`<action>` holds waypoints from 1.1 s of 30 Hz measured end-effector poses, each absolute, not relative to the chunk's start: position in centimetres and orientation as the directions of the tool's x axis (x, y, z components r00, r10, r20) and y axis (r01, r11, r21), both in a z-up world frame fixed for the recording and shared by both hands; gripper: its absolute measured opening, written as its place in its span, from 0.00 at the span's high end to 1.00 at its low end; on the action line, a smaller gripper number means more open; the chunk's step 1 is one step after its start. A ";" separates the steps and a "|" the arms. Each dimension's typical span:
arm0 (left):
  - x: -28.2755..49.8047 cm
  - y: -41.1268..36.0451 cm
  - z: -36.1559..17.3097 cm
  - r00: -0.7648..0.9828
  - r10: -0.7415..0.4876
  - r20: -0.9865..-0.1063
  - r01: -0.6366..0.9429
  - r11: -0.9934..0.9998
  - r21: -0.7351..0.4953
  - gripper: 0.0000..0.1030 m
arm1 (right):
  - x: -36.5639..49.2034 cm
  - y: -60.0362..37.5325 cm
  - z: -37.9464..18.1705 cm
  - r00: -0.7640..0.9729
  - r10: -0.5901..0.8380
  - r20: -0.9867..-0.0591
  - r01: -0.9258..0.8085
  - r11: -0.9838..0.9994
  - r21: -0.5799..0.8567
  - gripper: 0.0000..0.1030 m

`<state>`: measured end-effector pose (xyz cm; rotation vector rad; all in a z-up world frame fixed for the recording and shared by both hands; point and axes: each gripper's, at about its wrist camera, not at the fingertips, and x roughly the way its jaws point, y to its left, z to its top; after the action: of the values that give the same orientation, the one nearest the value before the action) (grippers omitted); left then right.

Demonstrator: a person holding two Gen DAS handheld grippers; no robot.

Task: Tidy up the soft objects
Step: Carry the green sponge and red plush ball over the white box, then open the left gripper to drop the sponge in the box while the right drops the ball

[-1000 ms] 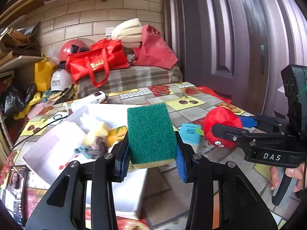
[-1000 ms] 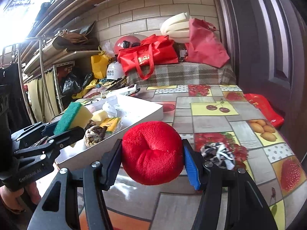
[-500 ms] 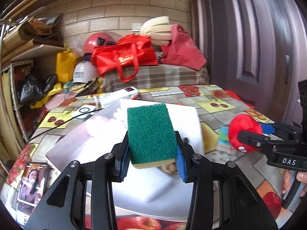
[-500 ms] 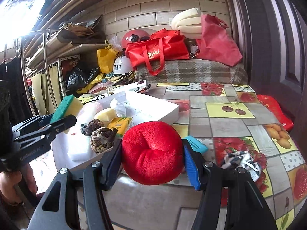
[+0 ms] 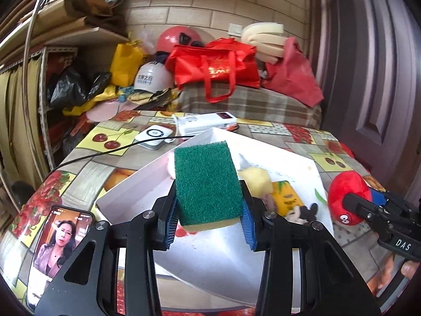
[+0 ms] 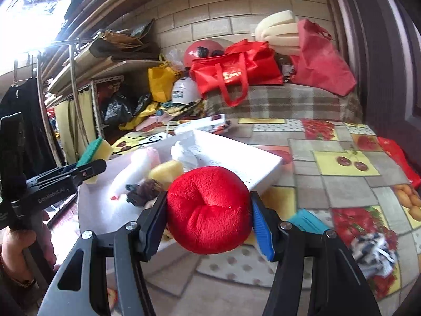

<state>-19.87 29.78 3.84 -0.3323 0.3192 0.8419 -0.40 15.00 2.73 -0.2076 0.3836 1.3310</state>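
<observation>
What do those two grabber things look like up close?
Both the left gripper and the right gripper are black, with angular frames, silver screws and ribbed blue pads inside the jaws. From the side, one carries white "DAS" lettering, the other "GenRobot.AI". A bracelet shows at the wrist of the hand gripping the left handle.

Worktop (image 5: 86, 169) under a fruit-patterned cloth, white tray (image 5: 147, 181) at its middle, phone (image 5: 56, 239) with lit screen at the near left corner, white round device (image 5: 155, 134) with black cable (image 5: 105, 151), white box (image 5: 205, 122) behind the tray, teal card (image 6: 306, 221), black-and-white fabric bundle (image 6: 373, 247) on the right

Box (image 5: 136, 184) left end free (toys (image 5: 286, 200) right) – phone (image 5: 56, 247) beside
</observation>
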 end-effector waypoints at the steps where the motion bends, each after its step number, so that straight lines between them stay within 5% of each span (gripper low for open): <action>1: -19.9 30.0 3.8 0.623 0.669 -0.405 -0.770 0.617 -0.164 0.61 | -0.5 15.4 2.7 0.182 0.903 -0.389 -0.972 0.225 0.070 0.42; 28: -18.1 32.8 3.6 0.557 0.701 -0.445 -0.811 0.574 -0.111 0.61 | 2.3 23.5 2.5 0.254 0.856 -0.451 -0.926 0.349 0.141 0.42; 31: -18.0 32.8 3.6 0.547 0.708 -0.447 -0.818 0.566 -0.105 0.57 | 2.3 23.7 2.4 0.256 0.852 -0.456 -0.927 0.351 0.135 0.37; 33: -17.7 32.5 3.7 0.534 0.720 -0.444 -0.824 0.561 -0.082 0.50 | 2.3 23.6 2.5 0.257 0.855 -0.451 -0.926 0.352 0.138 0.21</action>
<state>-17.69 32.53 3.68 -0.2985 0.3846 0.9360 2.32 23.56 2.50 -0.1659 0.4964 1.2147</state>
